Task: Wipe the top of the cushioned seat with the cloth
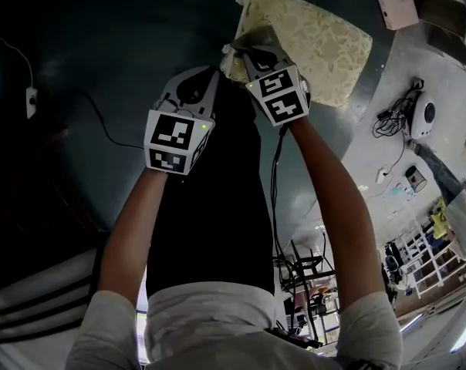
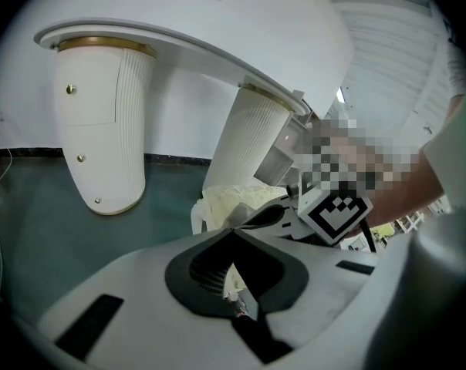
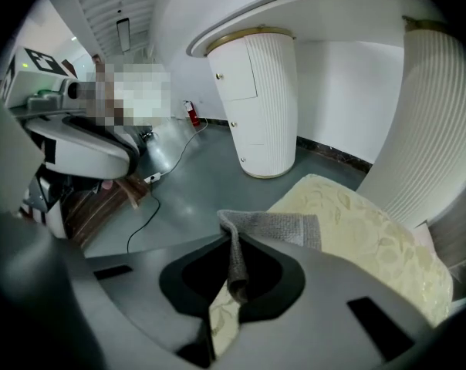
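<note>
The pale patterned cushioned seat (image 1: 318, 41) sits at the upper centre of the head view. A grey cloth (image 3: 273, 227) lies over its near corner, pinched in the closed jaws of the right gripper (image 1: 252, 56), seemingly poised for wiping. The left gripper (image 1: 206, 83) hovers just left of it, jaws drawn together on nothing, apparently idle above the dark floor (image 1: 102, 52).

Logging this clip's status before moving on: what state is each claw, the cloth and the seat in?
Cushioned seat: bare apart from its near corner.
Grey cloth: draped on that corner, one end pinched.
Right claw: shut on the grey cloth.
Left claw: shut, holding nothing.
</note>
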Demonstrator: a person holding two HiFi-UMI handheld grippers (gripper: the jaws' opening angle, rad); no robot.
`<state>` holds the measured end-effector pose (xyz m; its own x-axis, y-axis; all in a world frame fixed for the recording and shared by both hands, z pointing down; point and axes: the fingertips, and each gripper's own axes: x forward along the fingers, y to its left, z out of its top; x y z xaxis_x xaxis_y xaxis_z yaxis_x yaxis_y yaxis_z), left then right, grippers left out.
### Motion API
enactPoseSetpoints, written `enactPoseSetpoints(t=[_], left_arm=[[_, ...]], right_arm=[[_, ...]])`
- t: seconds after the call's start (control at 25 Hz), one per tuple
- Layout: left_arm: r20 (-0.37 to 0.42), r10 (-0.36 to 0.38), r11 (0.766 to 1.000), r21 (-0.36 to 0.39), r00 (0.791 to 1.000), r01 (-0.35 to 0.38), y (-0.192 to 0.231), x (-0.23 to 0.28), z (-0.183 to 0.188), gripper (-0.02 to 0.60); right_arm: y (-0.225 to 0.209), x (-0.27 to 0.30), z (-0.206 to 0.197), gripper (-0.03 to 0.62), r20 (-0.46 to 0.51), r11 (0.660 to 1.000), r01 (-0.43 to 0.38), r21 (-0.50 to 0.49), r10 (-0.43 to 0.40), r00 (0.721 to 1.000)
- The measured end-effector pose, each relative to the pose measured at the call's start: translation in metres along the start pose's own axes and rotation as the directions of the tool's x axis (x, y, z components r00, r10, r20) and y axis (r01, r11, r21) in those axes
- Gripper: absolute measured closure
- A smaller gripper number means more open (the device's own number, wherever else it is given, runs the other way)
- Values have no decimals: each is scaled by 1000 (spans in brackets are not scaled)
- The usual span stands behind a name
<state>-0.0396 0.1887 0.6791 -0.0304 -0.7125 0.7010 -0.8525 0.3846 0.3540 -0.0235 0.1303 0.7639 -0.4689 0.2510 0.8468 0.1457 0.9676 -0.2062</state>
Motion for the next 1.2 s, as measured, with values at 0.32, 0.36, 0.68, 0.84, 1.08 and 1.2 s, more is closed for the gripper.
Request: enactPoseSetpoints(t=[0.32, 0.36, 0.68, 0.84, 1.08, 1.2], left_arm=[[-17, -13, 999, 29, 1000, 14, -7, -3, -13, 568], [-20, -16, 999, 35, 1000, 16, -7, -4, -15, 568], [-56, -36, 996, 81, 998, 40, -18, 0, -19, 568], [-74, -52, 994, 94, 996, 59, -27, 8, -20, 568], [-111, -90, 985, 134, 990, 105, -49, 21, -21, 568], [-121, -104, 981, 150, 987, 121, -58, 29, -19, 568]], right_arm=[[34, -2, -23, 574, 5, 999, -27, 36, 26, 1000], [40, -2, -26, 574, 4, 999, -32, 34, 32, 999], [54, -9, -47, 574, 24, 998, -19, 61, 17, 1000], [47, -15, -54, 574, 45, 995, -12, 102, 7, 999], [35, -30, -66, 574, 64, 989, 12, 144, -22, 998], [28, -37, -75, 574, 71, 986, 22, 168, -35, 997]])
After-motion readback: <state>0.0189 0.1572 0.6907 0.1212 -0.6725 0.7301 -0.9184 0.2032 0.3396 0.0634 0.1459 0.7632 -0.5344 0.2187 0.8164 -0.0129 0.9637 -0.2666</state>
